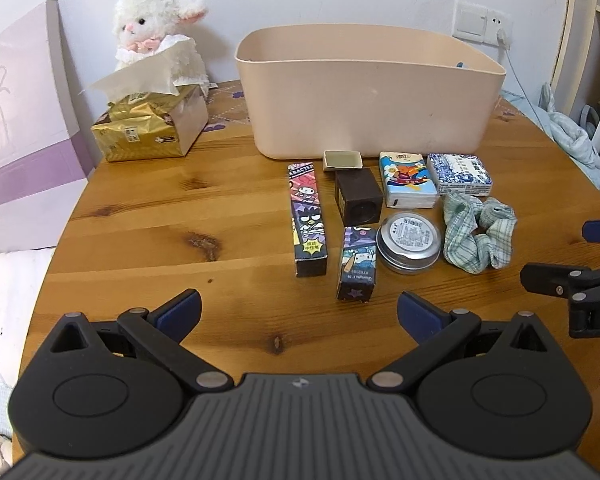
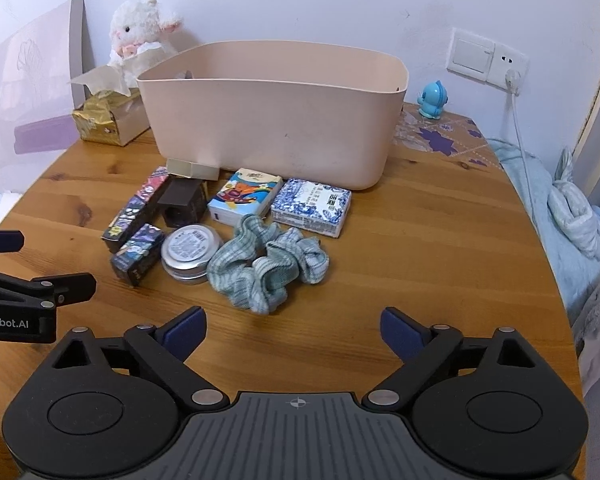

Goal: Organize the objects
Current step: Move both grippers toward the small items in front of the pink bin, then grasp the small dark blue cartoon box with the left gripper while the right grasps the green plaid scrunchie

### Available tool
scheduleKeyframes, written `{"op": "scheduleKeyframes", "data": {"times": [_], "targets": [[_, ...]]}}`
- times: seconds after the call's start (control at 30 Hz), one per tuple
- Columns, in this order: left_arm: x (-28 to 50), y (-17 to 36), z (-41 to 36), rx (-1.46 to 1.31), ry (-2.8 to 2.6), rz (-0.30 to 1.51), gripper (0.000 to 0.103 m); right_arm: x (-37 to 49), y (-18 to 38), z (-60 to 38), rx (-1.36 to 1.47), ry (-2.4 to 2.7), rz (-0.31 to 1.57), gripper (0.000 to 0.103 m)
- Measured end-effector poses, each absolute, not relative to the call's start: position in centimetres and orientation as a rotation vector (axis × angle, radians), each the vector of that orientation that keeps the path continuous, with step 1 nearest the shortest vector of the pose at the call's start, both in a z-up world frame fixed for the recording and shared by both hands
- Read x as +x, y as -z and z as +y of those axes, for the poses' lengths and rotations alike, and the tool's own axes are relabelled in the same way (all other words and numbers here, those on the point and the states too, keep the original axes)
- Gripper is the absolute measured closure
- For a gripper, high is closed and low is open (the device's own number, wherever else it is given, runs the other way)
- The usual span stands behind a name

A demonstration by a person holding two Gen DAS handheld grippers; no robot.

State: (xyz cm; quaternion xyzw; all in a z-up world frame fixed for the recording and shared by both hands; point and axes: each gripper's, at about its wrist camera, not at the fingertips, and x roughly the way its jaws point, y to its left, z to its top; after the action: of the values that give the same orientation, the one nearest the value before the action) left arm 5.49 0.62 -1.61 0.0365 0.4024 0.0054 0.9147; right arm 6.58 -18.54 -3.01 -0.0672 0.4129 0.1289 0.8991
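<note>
A pink bin (image 1: 364,100) (image 2: 268,120) stands at the back of the round wooden table (image 1: 160,216). In front of it lie a long cartoon box (image 1: 307,218) (image 2: 138,208), a short cartoon box (image 1: 358,262) (image 2: 138,254), a dark brown block (image 1: 358,196) (image 2: 182,202), a small cream tray (image 1: 342,160), a round tin (image 1: 409,238) (image 2: 191,252), a colourful tissue pack (image 1: 408,178) (image 2: 246,196), a blue-patterned pack (image 1: 459,172) (image 2: 312,206) and a green checked scrunchie (image 1: 478,230) (image 2: 266,266). My left gripper (image 1: 299,314) is open and empty, short of the boxes. My right gripper (image 2: 294,330) is open and empty, just short of the scrunchie.
A gold tissue box (image 1: 150,126) and a white plush lamb (image 1: 158,30) stand at the back left beside a purple board (image 1: 24,112). A blue toy figure (image 2: 432,100) stands right of the bin. A wall socket (image 2: 486,58) with a cable and bedding (image 2: 560,216) lie to the right.
</note>
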Motion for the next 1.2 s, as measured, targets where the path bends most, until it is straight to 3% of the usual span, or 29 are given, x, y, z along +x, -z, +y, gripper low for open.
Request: {"op": "scheduleKeyframes", "data": {"times": [0.3,0.43,0.5,0.67,0.77,0.83,0.93,1.0,1.1,1.2], "targets": [[7.9,3.5,0.1,0.075,0.035,0.86,0.0,8.7,4.8,-17.8,-0.151,-0.298,0.895,0.01],[8.5,4.3,-0.1,0.077,0.053,0.856,0.001,9.5,5.9,-17.4,-0.156,-0.29,0.906,0.015],[9.0,4.6,0.0,0.068,0.063,0.862,0.014,9.9,6.5,-17.3,-0.152,-0.291,0.915,0.02],[10.0,5.3,0.3,0.023,0.07,0.881,0.024,10.4,7.1,-17.3,-0.142,-0.296,0.899,0.029],[10.1,5.4,0.5,0.019,0.061,0.865,0.027,10.5,7.0,-17.3,-0.14,-0.304,0.887,0.04],[10.2,5.4,0.5,0.024,0.055,0.856,0.033,10.6,7.0,-17.2,-0.136,-0.303,0.877,0.053],[10.1,5.3,0.6,0.022,0.056,0.845,0.046,10.5,6.9,-17.2,-0.136,-0.307,0.864,0.07],[10.1,5.2,0.8,0.019,0.059,0.839,0.054,10.4,6.9,-17.1,-0.138,-0.313,0.86,0.075],[9.8,5.2,1.2,0.005,0.076,0.834,0.055,10.3,6.9,-17.1,-0.129,-0.319,0.862,0.087],[9.4,5.1,1.4,-0.009,0.08,0.829,0.055,10.0,6.8,-17.4,-0.114,-0.322,0.857,0.091]]}}
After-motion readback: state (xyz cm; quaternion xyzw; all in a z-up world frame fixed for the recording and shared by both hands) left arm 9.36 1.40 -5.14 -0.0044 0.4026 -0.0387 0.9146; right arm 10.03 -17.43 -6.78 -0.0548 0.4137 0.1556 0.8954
